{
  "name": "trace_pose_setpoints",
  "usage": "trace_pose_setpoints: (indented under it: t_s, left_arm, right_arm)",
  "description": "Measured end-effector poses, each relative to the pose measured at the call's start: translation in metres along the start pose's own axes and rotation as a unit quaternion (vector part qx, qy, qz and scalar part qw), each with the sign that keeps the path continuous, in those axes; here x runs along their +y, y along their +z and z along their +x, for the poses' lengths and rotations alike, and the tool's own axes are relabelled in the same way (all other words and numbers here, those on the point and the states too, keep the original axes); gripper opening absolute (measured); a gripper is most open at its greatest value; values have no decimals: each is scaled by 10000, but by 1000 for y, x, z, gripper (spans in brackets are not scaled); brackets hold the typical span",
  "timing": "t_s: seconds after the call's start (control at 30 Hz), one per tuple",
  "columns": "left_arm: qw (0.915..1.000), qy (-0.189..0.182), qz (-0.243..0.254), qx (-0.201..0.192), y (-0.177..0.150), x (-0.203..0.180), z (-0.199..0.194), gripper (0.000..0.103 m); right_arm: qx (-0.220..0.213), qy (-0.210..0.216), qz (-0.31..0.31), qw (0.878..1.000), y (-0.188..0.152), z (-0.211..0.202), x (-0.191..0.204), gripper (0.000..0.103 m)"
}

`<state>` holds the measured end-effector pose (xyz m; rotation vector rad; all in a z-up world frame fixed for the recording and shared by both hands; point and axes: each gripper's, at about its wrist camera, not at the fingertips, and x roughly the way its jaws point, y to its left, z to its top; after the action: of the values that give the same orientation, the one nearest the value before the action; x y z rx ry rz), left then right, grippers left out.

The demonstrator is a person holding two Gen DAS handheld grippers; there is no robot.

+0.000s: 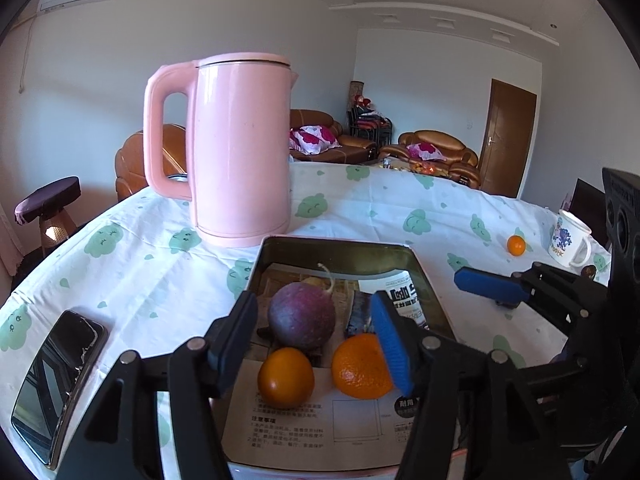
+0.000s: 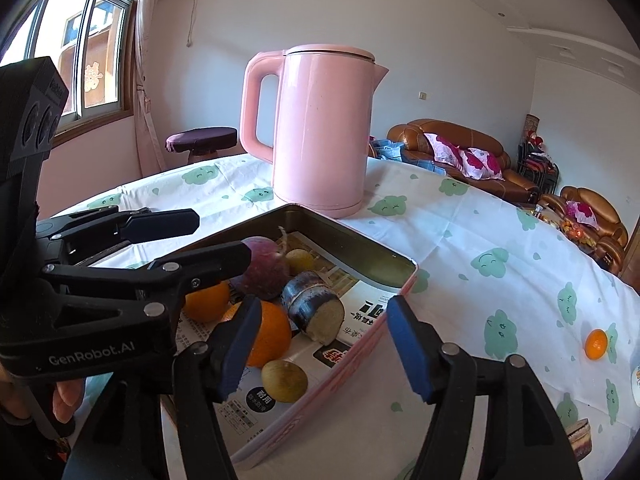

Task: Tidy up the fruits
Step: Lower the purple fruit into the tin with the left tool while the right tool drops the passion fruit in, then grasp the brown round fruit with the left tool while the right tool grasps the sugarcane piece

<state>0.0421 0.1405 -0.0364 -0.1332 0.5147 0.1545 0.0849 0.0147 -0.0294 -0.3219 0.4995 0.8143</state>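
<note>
A rectangular metal tin (image 1: 276, 246) (image 2: 352, 236) lined with printed paper holds a purple round fruit (image 1: 301, 316) (image 2: 266, 266), two oranges (image 1: 285, 377) (image 1: 360, 366) (image 2: 272, 332), a piece of sugarcane (image 2: 316, 306) and a small yellow-green fruit (image 2: 285, 375). My left gripper (image 1: 316, 340) is open over the tin, empty, its jaws either side of the fruit. My right gripper (image 2: 320, 348) is open and empty over the tin's near right rim; it also shows in the left wrist view (image 1: 486, 284). A small orange (image 1: 516, 245) (image 2: 596, 344) lies alone on the tablecloth to the right.
A tall pink kettle (image 1: 236, 148) (image 2: 324, 128) stands just behind the tin. A phone (image 1: 56, 380) lies at the left. A white mug (image 1: 570, 238) stands at the far right near the lone orange. Sofas and a stool stand beyond the table.
</note>
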Motion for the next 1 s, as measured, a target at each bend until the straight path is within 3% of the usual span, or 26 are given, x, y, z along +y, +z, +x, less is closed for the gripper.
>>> trace_pose_setpoints:
  t_s: [0.37, 0.6, 0.8, 1.0]
  left_arm:
    - [9993, -284, 192, -140, 4, -34, -13, 66]
    - [9967, -549, 561, -193, 9, -77, -16, 70]
    - [9915, -953, 881, 113, 10, -124, 1, 70]
    - [9878, -1033, 1058, 497, 13, -158, 32, 70]
  right_arm:
    - [-94, -328, 85, 9994, -14, -33, -25, 66]
    - [-138, -944, 325, 9949, -36, -70, -76, 66]
    - [93, -1594, 813, 9838, -55, -87, -136, 66]
    - [515, -1723, 1063, 9779, -71, -83, -170, 66]
